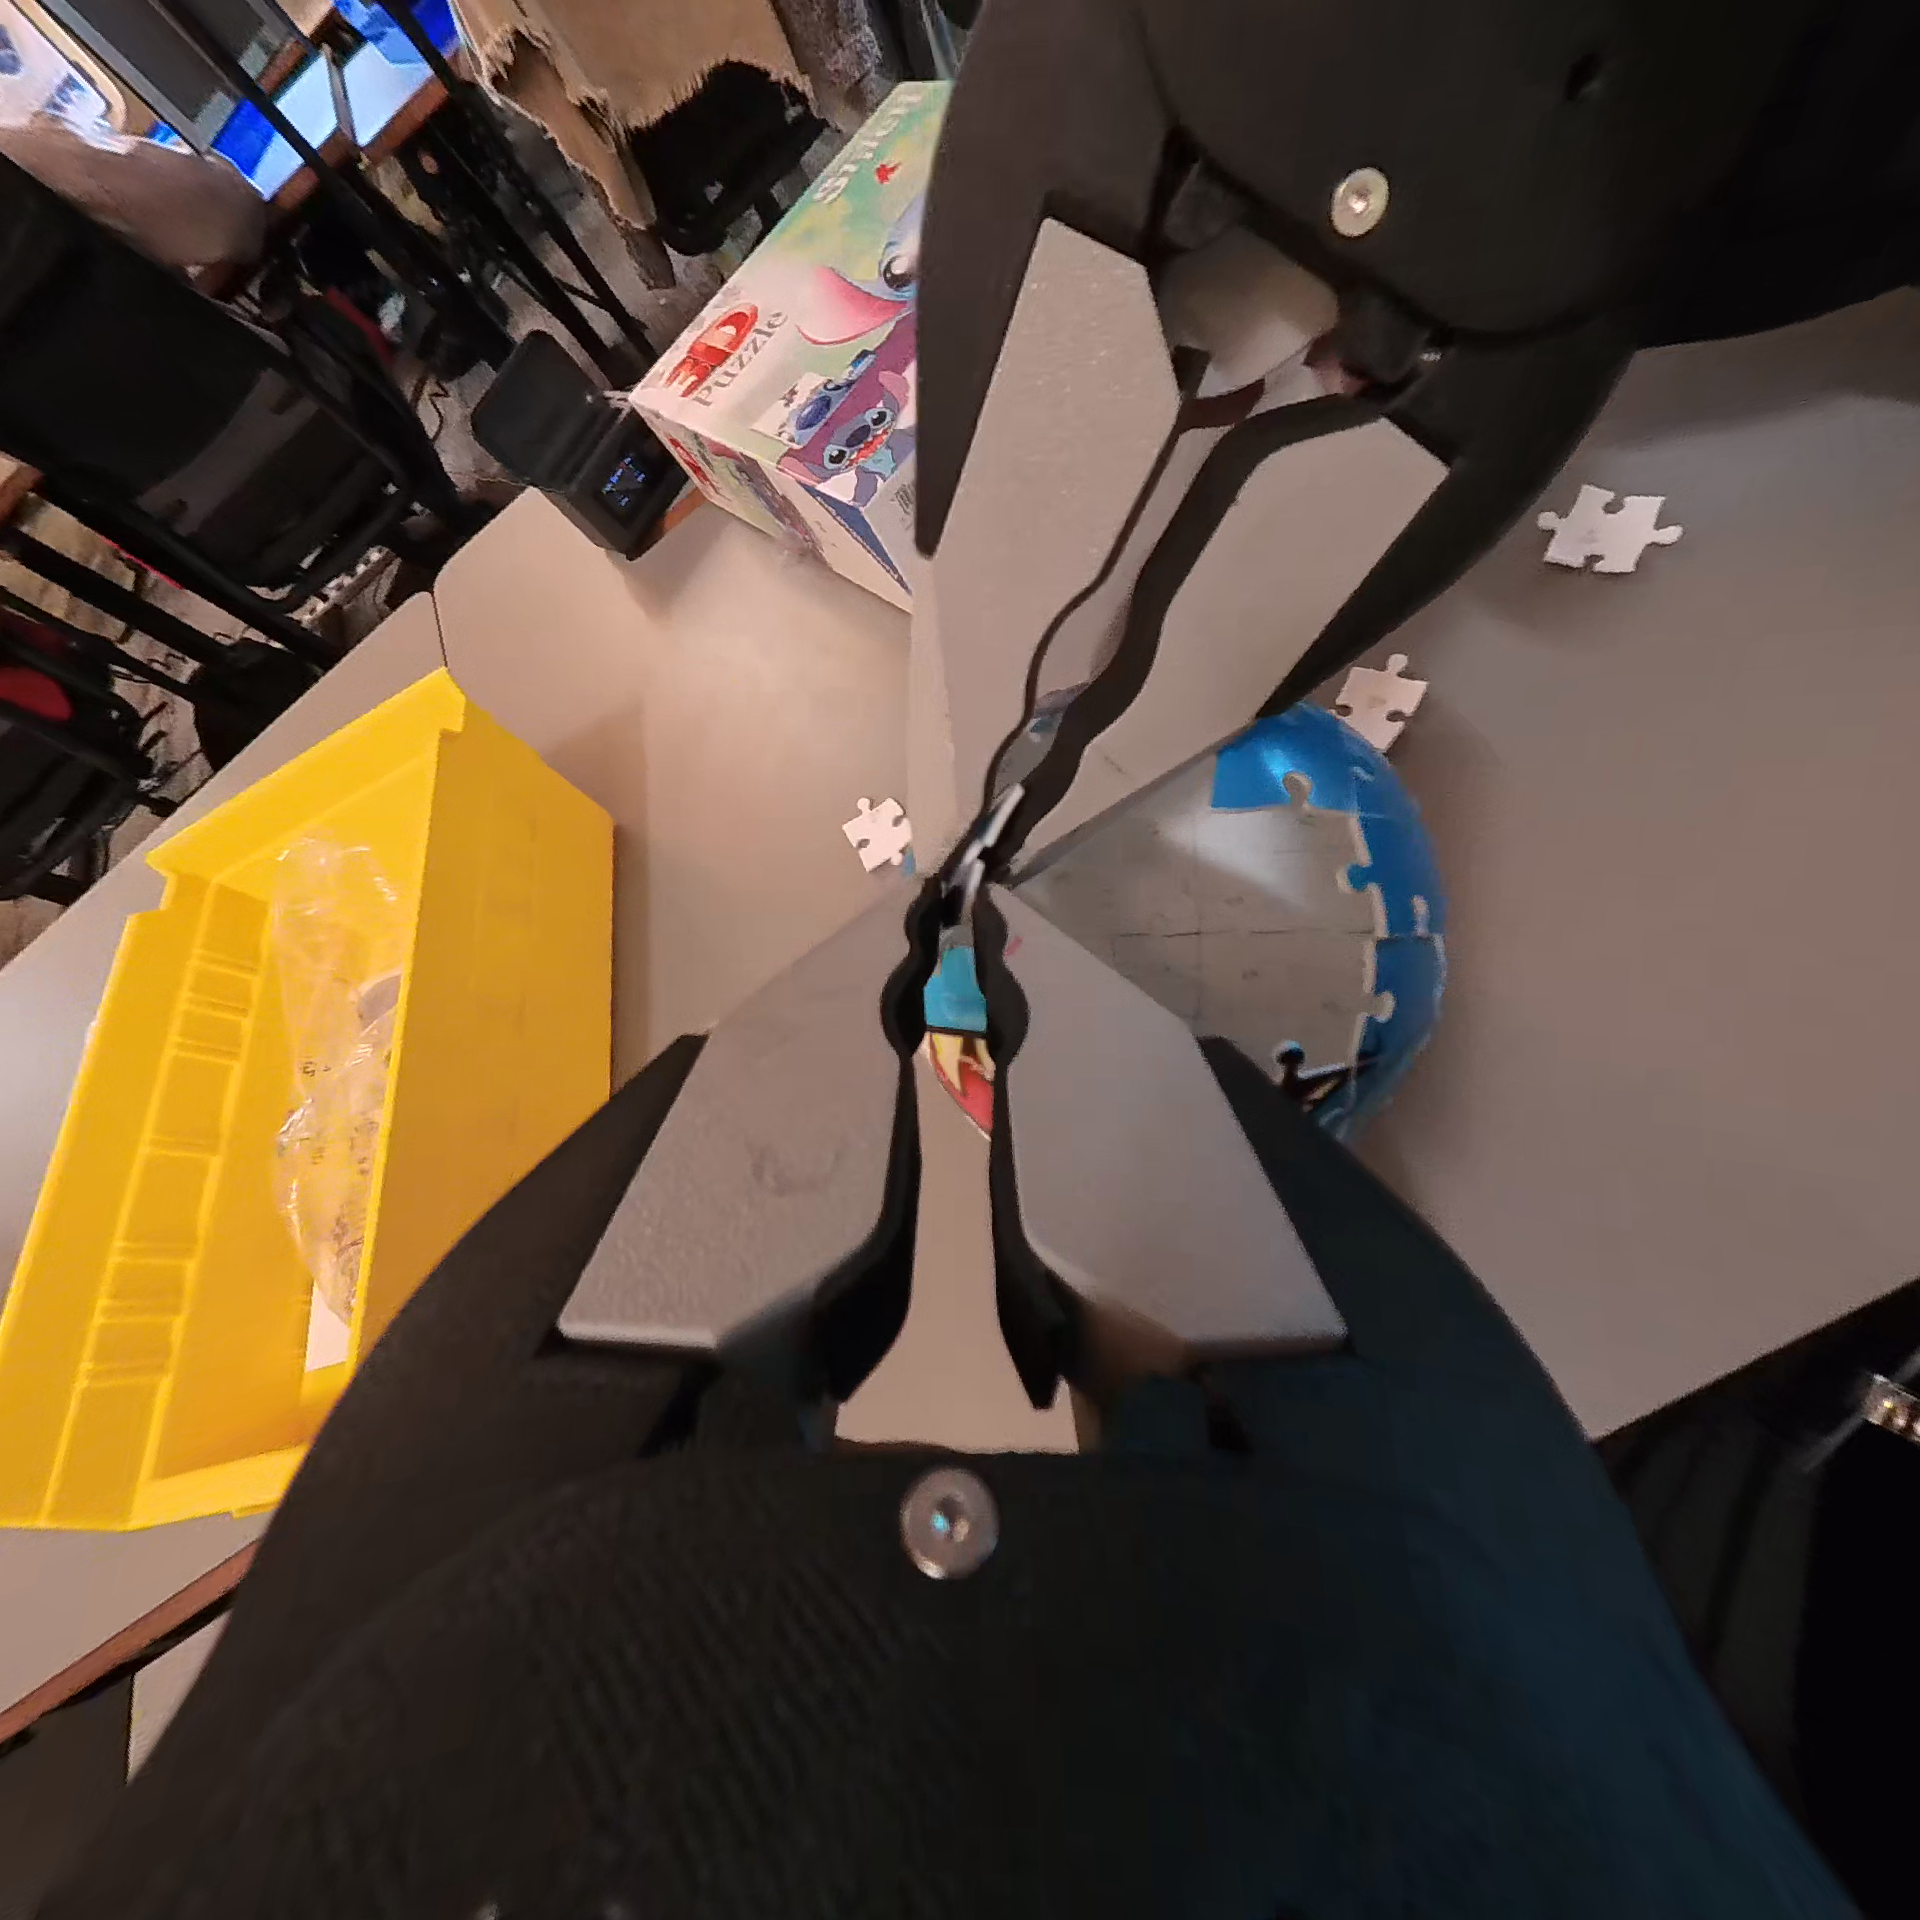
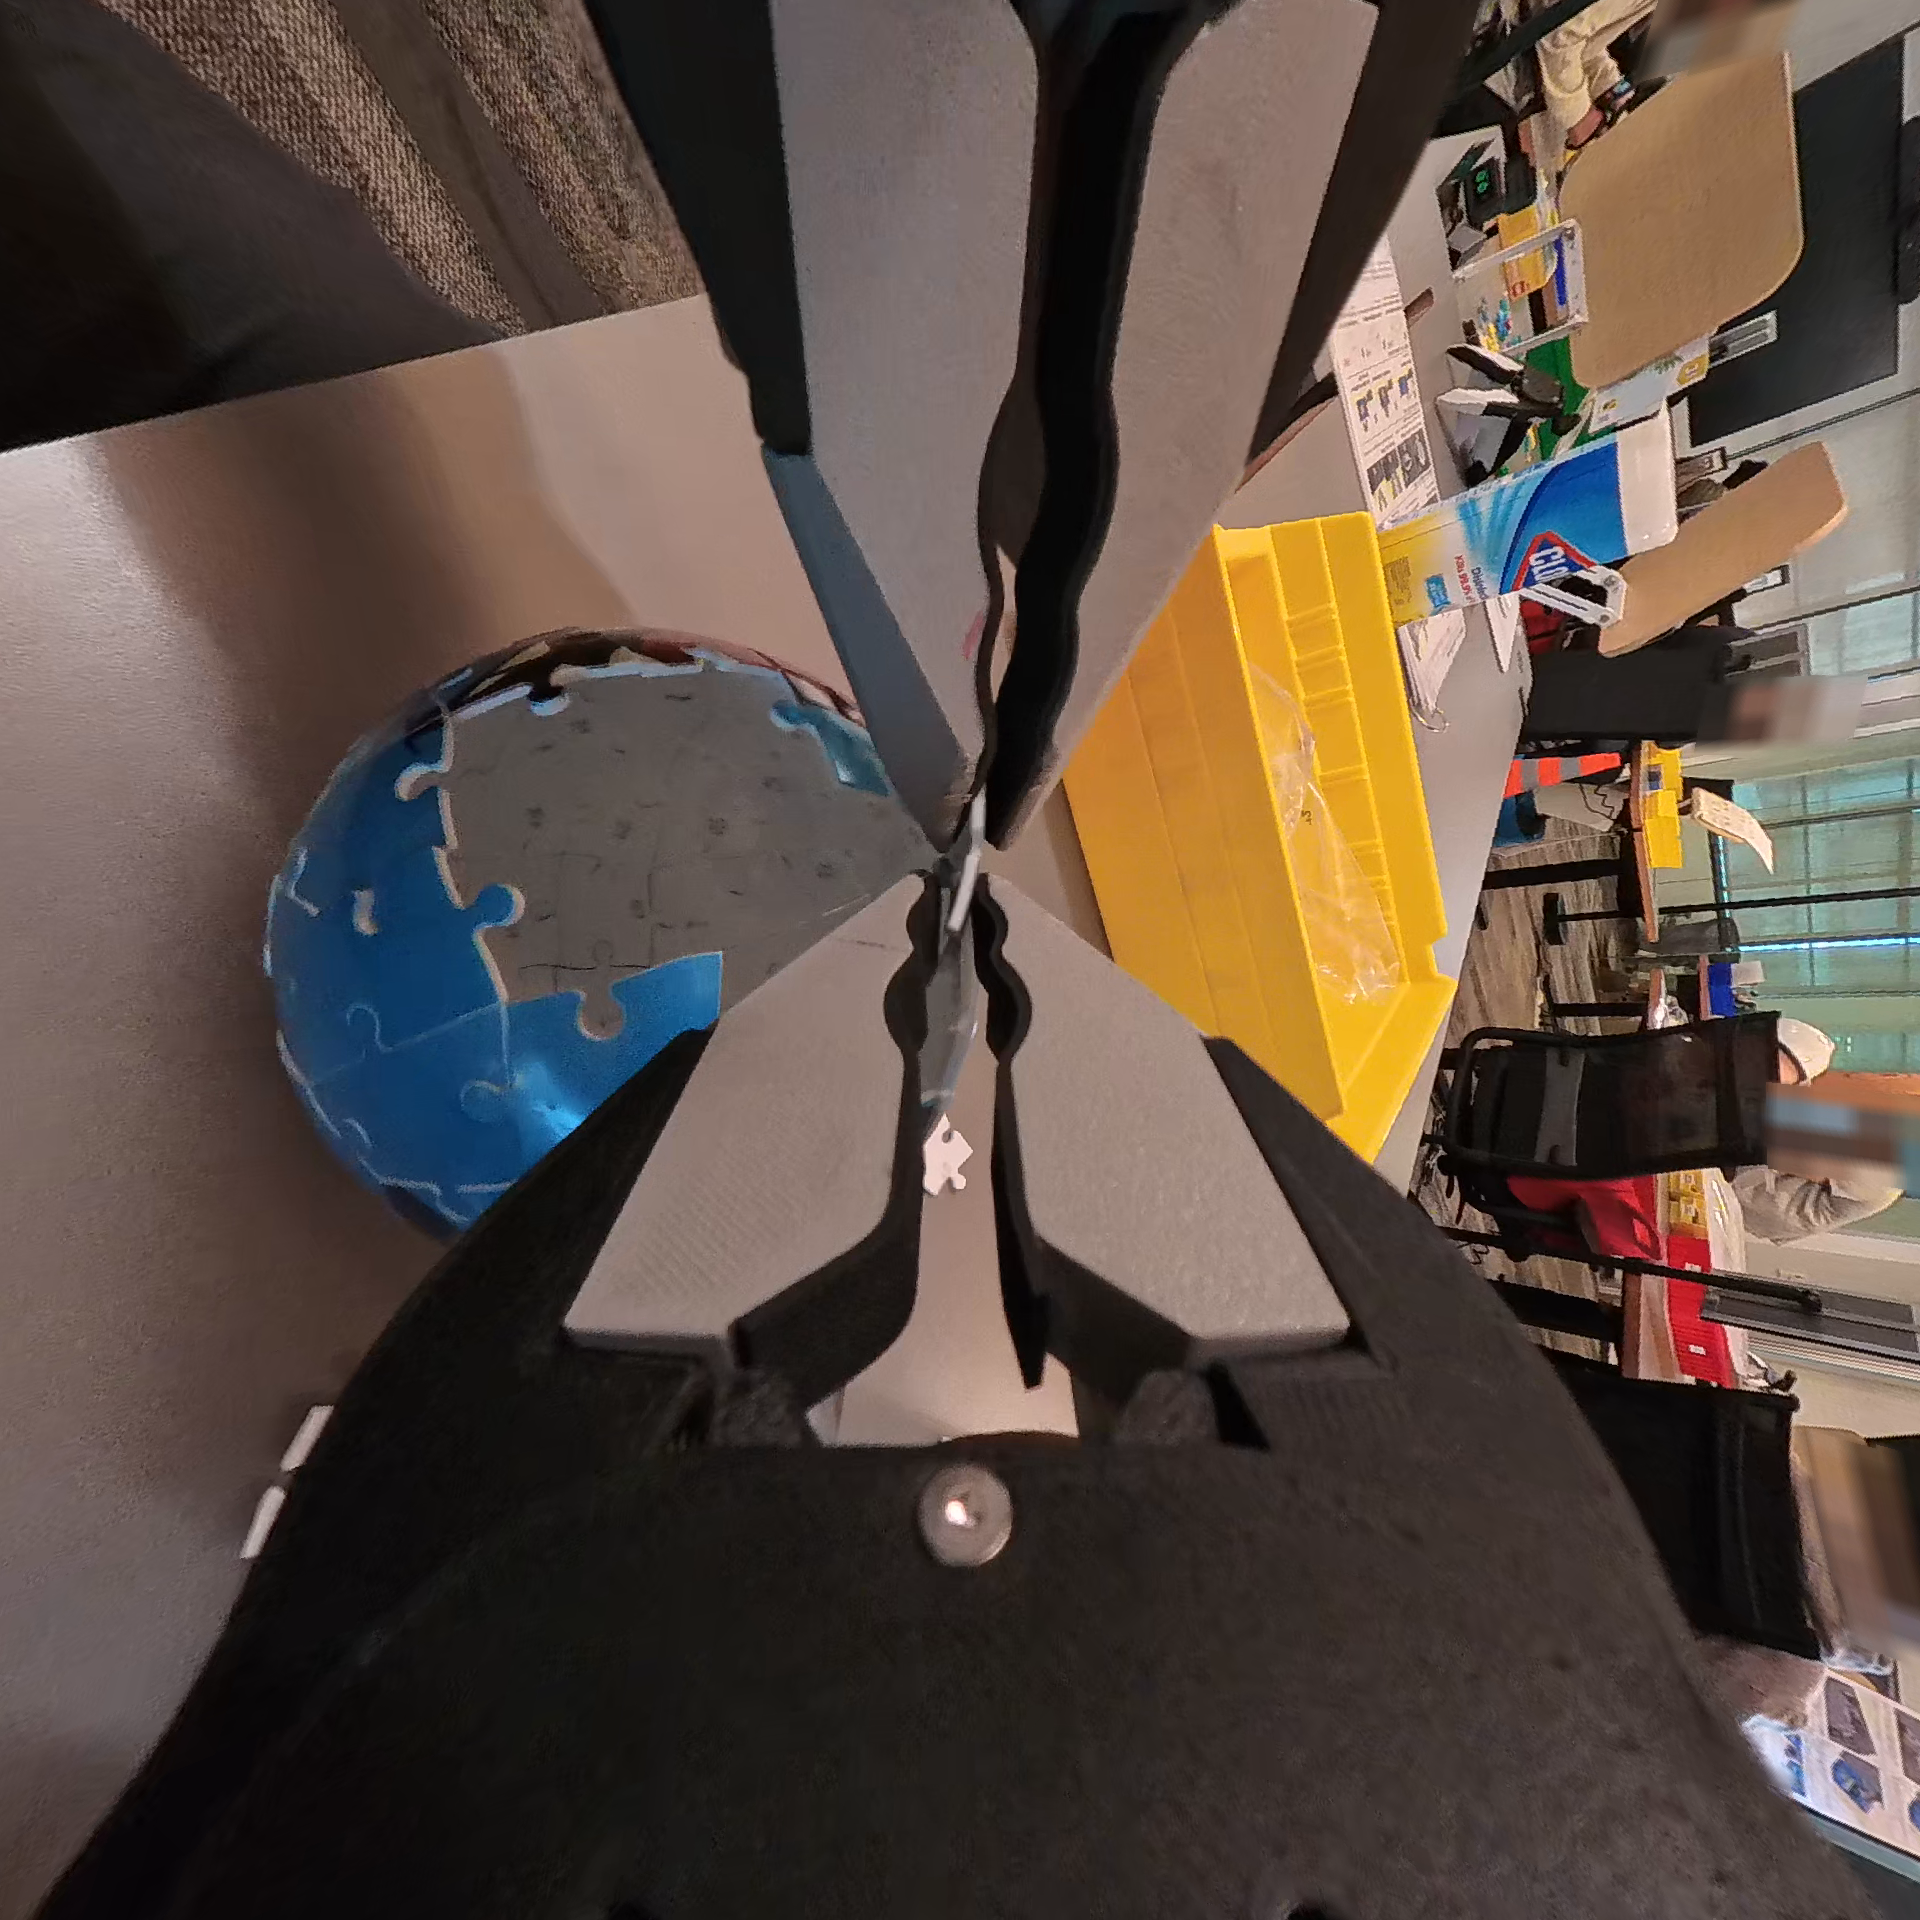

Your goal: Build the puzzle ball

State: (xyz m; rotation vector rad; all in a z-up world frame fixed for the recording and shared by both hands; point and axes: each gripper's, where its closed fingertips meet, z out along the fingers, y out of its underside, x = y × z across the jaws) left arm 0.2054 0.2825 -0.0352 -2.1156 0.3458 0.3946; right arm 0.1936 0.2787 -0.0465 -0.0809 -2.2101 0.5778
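Both claws pinch one puzzle piece [image 1: 954,1003]; yellow bin [image 1: 499,831] beside; half-built ball [image 1: 1340,914] behind.

Puzzle ball [image 1: 1340,914] partly hidden behind black fingers [image 1: 904,1091], puzzle box [image 1: 790,384] half covered by the other gripper, yellow bin [image 2: 1278,831] contents too crumpled to be told, pinched piece [image 2: 961,894] seen only edge-on

A grey table [image 1: 727,665] fills the middle of both views. In the left wrist view, black chairs [image 1: 156,395] and dark carpet lie toward ten o'clock. In the right wrist view, wooden chairs [image 2: 1683,218] sit at two o'clock, windows [image 2: 1829,831] at three, grey carpet [image 2: 343,156] at eleven.
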